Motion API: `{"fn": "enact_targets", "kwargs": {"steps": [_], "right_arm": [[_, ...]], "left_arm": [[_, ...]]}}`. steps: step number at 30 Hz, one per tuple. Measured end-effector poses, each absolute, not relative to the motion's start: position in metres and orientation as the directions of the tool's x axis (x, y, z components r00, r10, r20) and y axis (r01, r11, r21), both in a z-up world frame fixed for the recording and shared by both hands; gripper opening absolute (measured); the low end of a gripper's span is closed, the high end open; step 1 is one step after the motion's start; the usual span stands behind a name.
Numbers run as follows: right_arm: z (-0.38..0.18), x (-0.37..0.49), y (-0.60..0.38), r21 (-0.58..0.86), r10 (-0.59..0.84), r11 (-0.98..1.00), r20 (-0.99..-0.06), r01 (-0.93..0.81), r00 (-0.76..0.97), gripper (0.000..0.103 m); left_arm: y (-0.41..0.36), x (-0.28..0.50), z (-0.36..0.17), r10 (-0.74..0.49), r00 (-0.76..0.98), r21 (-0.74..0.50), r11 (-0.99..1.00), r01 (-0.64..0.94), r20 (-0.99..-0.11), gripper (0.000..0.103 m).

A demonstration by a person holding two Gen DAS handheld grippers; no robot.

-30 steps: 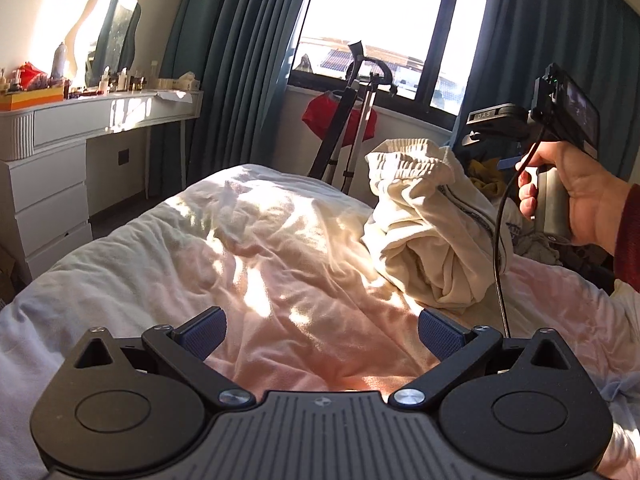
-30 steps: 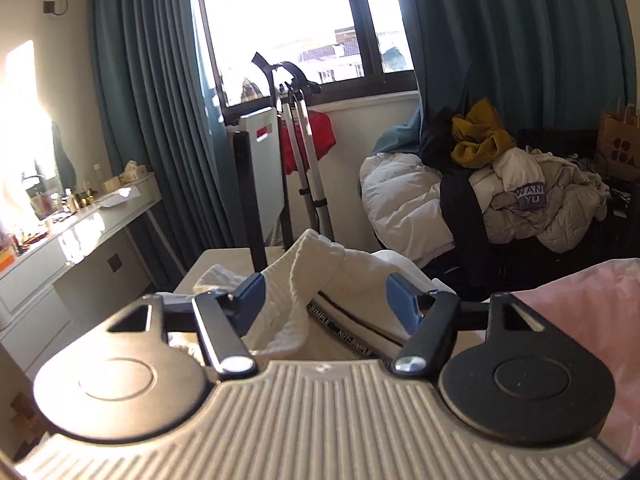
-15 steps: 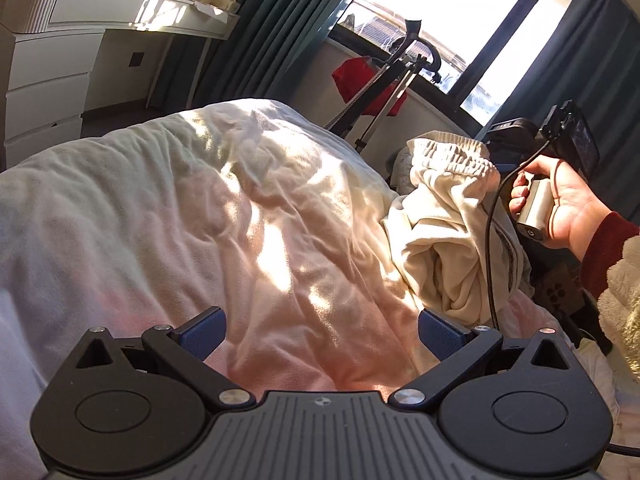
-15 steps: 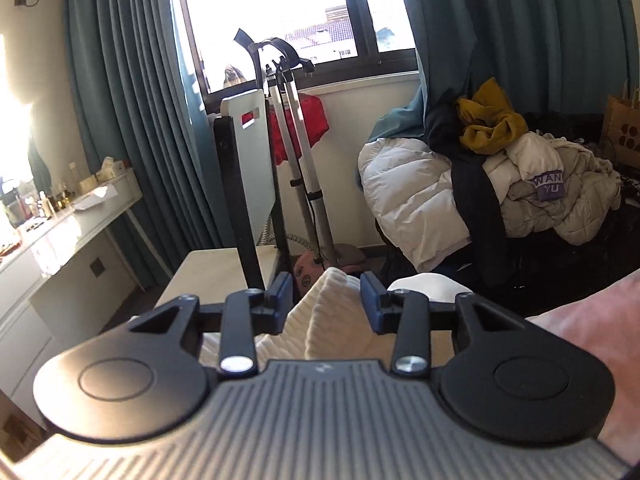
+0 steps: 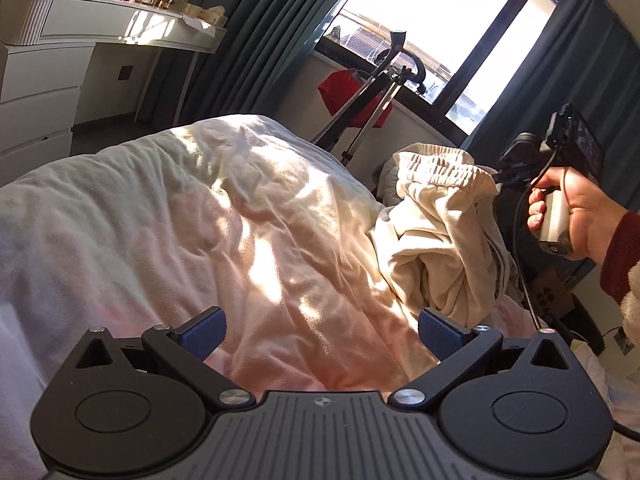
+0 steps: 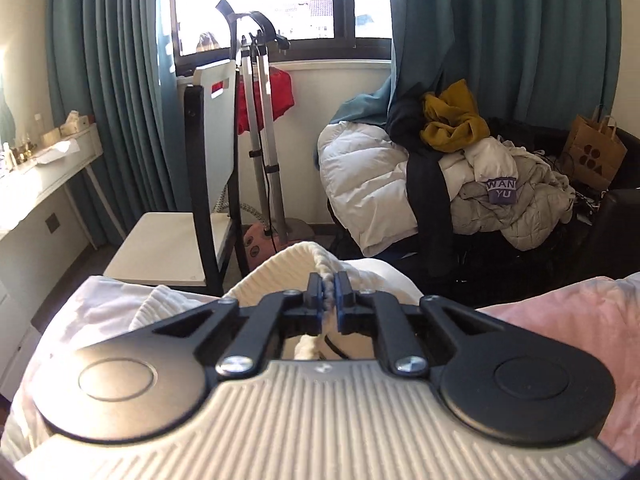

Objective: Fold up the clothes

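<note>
Cream trousers (image 5: 444, 224) with a ribbed elastic waistband hang in a bunch at the right side of the bed, lifted by the waistband. In the right wrist view my right gripper (image 6: 329, 294) is shut on the ribbed cream waistband (image 6: 288, 270), which bulges up between and beyond the blue pads. In the left wrist view a hand (image 5: 572, 216) holds that gripper above the trousers. My left gripper (image 5: 320, 330) stands open low over the pale pink duvet (image 5: 240, 240), nothing between its fingers, left of the trousers.
A white dresser (image 5: 48, 80) with bottles stands at the left. A chair (image 6: 180, 240) and a garment steamer stand (image 6: 260, 120) are by the window beyond the bed's end. A dark sofa heaped with clothes (image 6: 460, 184) and a paper bag (image 6: 596, 152) fill the right.
My right gripper's jaws closed from wide open onto the waistband. The left gripper rolled and dropped lower over the duvet. The trousers now hang further right.
</note>
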State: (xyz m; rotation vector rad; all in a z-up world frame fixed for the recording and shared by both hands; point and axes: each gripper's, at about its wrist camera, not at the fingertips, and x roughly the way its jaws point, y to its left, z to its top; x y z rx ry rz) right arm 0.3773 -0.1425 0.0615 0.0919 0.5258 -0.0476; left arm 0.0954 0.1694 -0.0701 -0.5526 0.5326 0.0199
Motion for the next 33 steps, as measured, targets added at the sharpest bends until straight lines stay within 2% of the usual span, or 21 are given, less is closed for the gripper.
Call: {"fn": "enact_targets", "kwargs": {"steps": [8,14,16,22,26,29,33], "right_arm": [[0.085,0.205,-0.208,0.259,0.145,0.965,-0.425,-0.033,0.893,0.008],[0.045,0.085,-0.242,0.414,0.259,0.907,-0.408,-0.075,0.875,0.007],[0.027,0.058,-0.245,0.424,0.282,0.901,-0.414,-0.09,0.866,0.007],[-0.04,0.016,-0.243,0.455,0.327,0.887,-0.507,-0.074,0.798,0.007],[-0.084,0.003,-0.264,0.503,0.319,0.864,-0.576,0.018,0.753,0.008],[-0.087,-0.01,-0.287,0.611,0.365,0.79,-0.534,0.051,0.763,0.009],[-0.063,-0.022,-0.303,0.643,0.365,0.766,-0.441,0.005,0.82,0.009]], "left_arm": [[0.17,0.077,-0.054,-0.156,0.899,-0.532,0.841,-0.096,-0.409,0.103],[0.159,0.059,-0.037,-0.147,0.918,-0.506,0.86,-0.065,-0.369,0.103],[0.154,0.053,-0.032,-0.139,0.924,-0.491,0.869,-0.058,-0.355,0.103],[0.133,0.044,-0.027,-0.12,0.926,-0.427,0.903,-0.049,-0.359,0.103],[0.119,0.042,-0.034,-0.113,0.912,-0.371,0.928,-0.045,-0.393,0.103],[0.113,0.045,-0.039,-0.105,0.902,-0.345,0.937,-0.052,-0.419,0.103],[0.111,0.051,-0.047,-0.101,0.89,-0.326,0.944,-0.057,-0.445,0.103]]}}
